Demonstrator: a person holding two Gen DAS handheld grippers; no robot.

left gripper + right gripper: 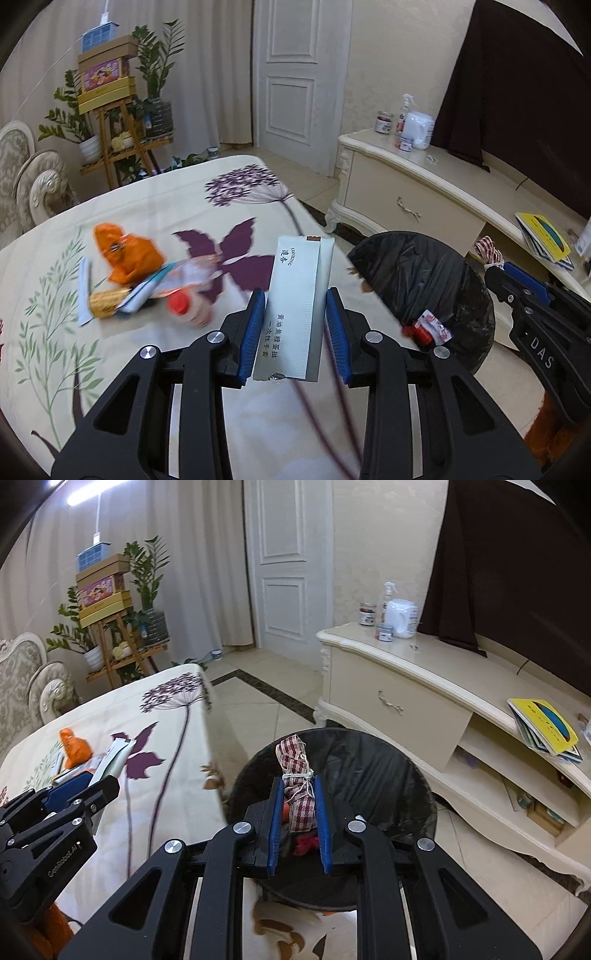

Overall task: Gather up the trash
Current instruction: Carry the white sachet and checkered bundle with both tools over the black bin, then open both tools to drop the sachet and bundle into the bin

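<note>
My left gripper is shut on a flat white sachet with printed characters, held upright above the flowered tablecloth. To its left lies a blurred heap of trash: an orange wrapper, a gold packet and a red-capped bottle. My right gripper is shut on a red-and-white checked cloth bundle tied with string, held over the black-lined bin. That bin sits right of the table in the left wrist view, with a red wrapper inside.
A cream cabinet stands behind the bin, bearing jars, a spray bottle and a yellow book. A white door, a plant stand with boxes and a sofa arm are at the back. Tiled floor lies between table and cabinet.
</note>
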